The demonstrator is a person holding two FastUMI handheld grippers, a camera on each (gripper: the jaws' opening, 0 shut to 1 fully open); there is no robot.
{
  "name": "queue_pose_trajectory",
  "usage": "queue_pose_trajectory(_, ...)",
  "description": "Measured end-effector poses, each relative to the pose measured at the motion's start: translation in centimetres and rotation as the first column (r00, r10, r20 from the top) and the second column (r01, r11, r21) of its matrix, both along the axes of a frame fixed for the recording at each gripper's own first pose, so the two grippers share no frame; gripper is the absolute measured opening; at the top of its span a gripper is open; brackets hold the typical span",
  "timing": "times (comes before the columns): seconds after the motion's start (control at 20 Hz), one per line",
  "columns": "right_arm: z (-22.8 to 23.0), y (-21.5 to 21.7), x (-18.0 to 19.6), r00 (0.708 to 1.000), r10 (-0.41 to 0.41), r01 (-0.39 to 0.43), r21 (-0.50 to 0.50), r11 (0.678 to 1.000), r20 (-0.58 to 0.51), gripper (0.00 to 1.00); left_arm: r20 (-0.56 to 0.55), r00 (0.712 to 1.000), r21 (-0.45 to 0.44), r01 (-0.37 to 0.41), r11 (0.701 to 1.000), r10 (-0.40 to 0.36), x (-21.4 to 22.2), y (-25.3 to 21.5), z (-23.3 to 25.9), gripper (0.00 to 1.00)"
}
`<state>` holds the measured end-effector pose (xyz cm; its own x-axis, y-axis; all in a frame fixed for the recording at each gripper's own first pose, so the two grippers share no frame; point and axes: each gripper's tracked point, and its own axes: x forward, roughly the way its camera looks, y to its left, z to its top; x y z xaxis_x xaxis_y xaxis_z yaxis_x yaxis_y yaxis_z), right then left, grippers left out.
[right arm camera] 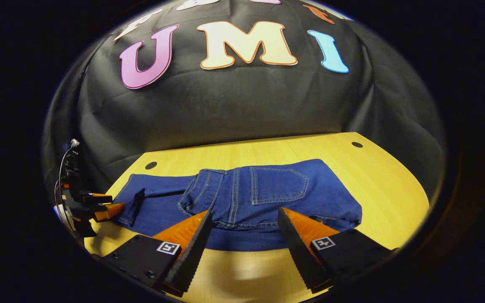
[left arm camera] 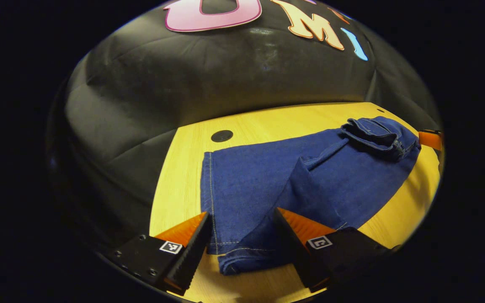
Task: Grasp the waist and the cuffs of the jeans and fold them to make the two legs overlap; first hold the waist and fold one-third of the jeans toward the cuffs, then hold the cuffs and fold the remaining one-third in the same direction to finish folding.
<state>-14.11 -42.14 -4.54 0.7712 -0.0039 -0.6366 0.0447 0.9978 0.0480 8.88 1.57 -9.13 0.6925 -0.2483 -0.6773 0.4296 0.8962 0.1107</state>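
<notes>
Blue jeans (right arm camera: 242, 198) on table (right arm camera: 385, 189), 2 marker-tagged grippers (left arm camera: 242, 235) (right arm camera: 244, 235) spread apart

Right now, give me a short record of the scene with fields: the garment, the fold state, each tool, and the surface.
garment: blue jeans, lying flat
fold state: waist part folded over, back pocket up; cuffs not yet folded
left tool: open, fingers on either side of the cuff end
right tool: open, at the near edge of the folded waist part
surface: wooden table
</notes>
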Motion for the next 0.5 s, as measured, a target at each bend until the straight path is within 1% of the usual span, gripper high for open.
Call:
queue_pose_trajectory(0.05, -0.2, -0.2, -0.1, 1.0, 0.0, 0.0, -0.006, 1.0, -0.007, 0.97, 0.005, 1.0, -0.027, -0.008, 1.0, 0.008, 0.1, 0.0, 0.0, 0.92)
queue_pose_trajectory(0.2, 0.0, -0.1, -0.2, 1.0, 0.003, -0.003, 0.001, 1.0, -0.008, 0.98, -0.029, 0.998, -0.031, -0.052, 0.998, 0.051, -0.8, 0.7, -0.3, 0.92)
queue_pose_trajectory(0.25, 0.2, -0.1, -0.1, 1.0, 0.003, -0.003, -0.004, 1.0, 0.0, 0.98, -0.046, 0.996, -0.039, -0.072, 0.997, 0.07, -1.4, 1.0, -0.3, 0.94)
queue_pose_trajectory(0.3, 0.3, -0.1, -0.3, 1.0, 0.004, -0.004, -0.006, 1.0, 0.004, 0.98, -0.051, 0.994, -0.035, -0.102, 0.994, 0.1, -2.2, 1.8, 0.2, 0.95)
queue_pose_trajectory(0.35, 0.3, -0.1, -0.4, 1.0, 0.007, -0.007, -0.005, 1.0, 0.001, 0.97, -0.022, 0.99, -0.041, -0.137, 0.99, 0.136, -1.6, 2.4, 0.9, 0.95)
queue_pose_trajectory(0.4, 0.4, 0.0, -0.7, 1.0, 0.011, -0.011, -0.005, 1.0, 0.001, 0.97, -0.037, 0.986, -0.063, -0.164, 0.985, 0.162, -1.4, 2.5, 0.6, 0.95)
queue_pose_trajectory(0.45, 0.6, -0.1, -0.8, 1.0, 0.015, -0.015, -0.006, 1.0, 0.001, 0.98, -0.103, 0.977, -0.076, -0.194, 0.978, 0.186, -2.2, 2.8, -0.5, 0.95)
queue_pose_trajectory(0.5, 0.6, -0.1, -0.8, 1.0, 0.019, -0.019, -0.005, 1.0, 0.002, 0.92, -0.147, 0.967, -0.075, -0.222, 0.972, 0.209, -3.2, 3.1, -0.7, 0.97)
